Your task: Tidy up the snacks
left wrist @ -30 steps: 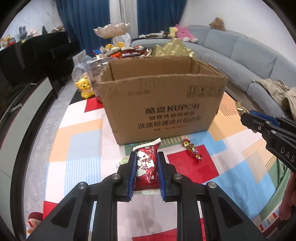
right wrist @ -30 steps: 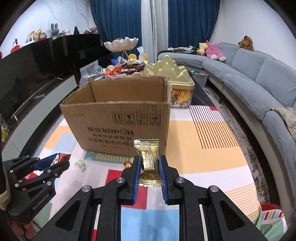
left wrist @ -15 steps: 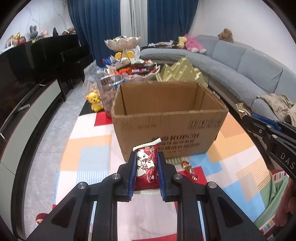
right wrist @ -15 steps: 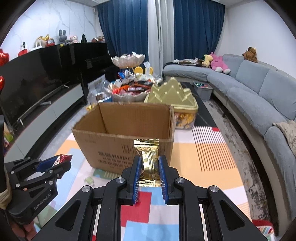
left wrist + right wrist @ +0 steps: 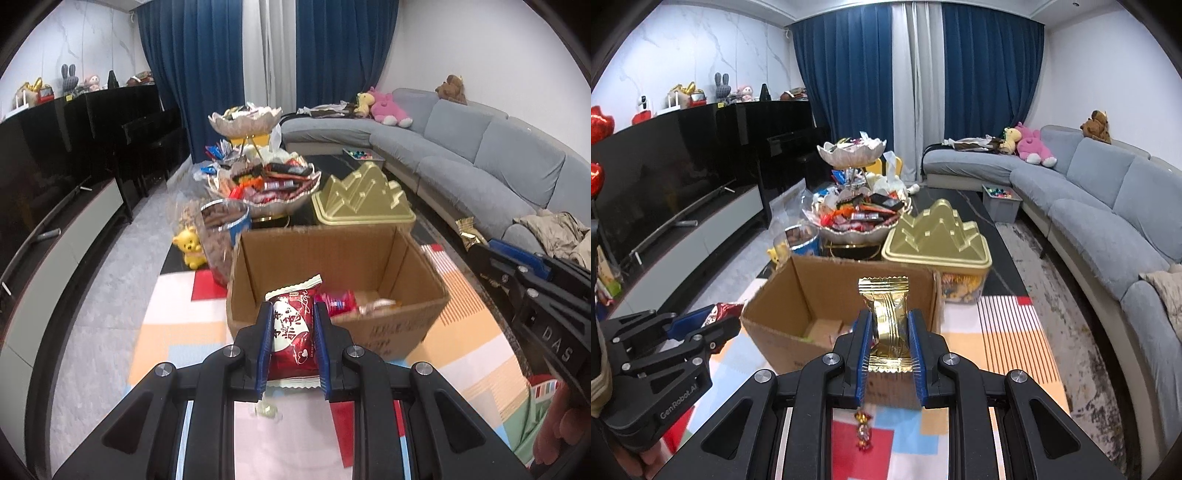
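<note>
Holding one snack per tong, both over the near side of the cardboard box [image 5: 369, 258]. Left gripper [image 5: 292, 345] is clamped on the red snack packet [image 5: 293, 328], pads pinching its middle, crimped ends sticking out far and near. Right gripper [image 5: 889, 345] is clamped on the gold snack packet [image 5: 888, 317], same style of grip, top seal standing upright above the pads.

Box sits on the coloured mat [image 5: 177, 332], flaps open, a few wrappers already on its floor at the near right. A small loose candy [image 5: 862, 430] lies on the mat below the right gripper, outside the box.

Handling, my read: both packets look light, soft foil or film, slippery and crushable. A mid-body pinch works and gives no sign of slip. Contents may be brittle, so don't squeeze harder. The loose twist candy is small and should be taken across its body, not by the wrapper tails.

Next call: carry both over the opening, then release.
</note>
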